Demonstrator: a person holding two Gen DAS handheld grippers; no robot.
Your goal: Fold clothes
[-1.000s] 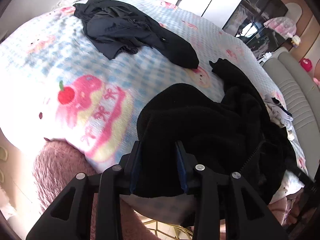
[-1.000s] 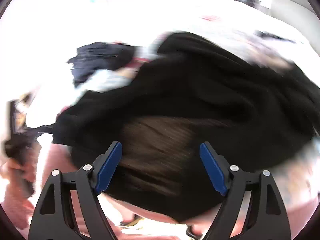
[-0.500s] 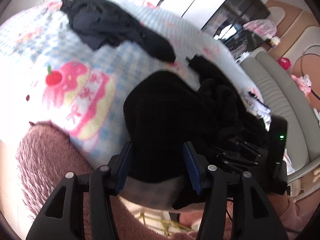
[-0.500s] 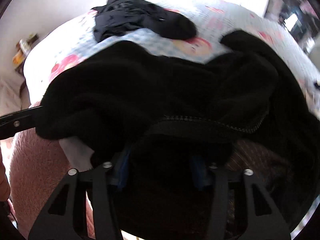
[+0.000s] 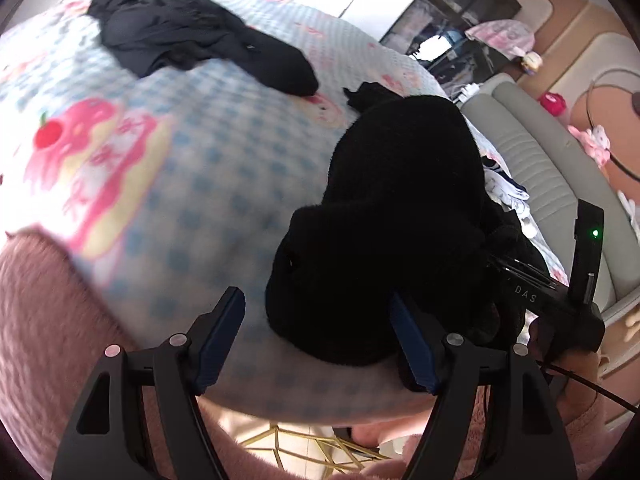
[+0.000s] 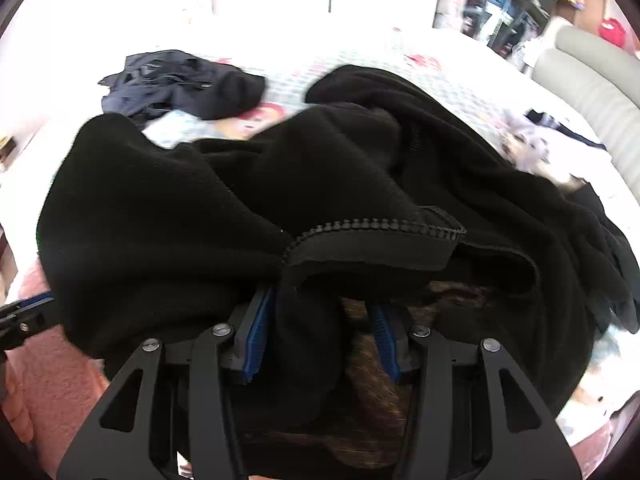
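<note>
Two dark garments show from my left wrist: a navy heap (image 5: 192,36) far up the checked bed (image 5: 192,168), and the black fleece jacket (image 5: 400,216) bunched near the bed's edge, its length running away toward the grey headboard (image 5: 552,176). My left gripper (image 5: 316,344) is opening, its jaws wide and clear of the fleece between them. From my right wrist, my right gripper (image 6: 320,336) pinches the jacket's zipper edge (image 6: 372,228), fleece piled across the view.
</note>
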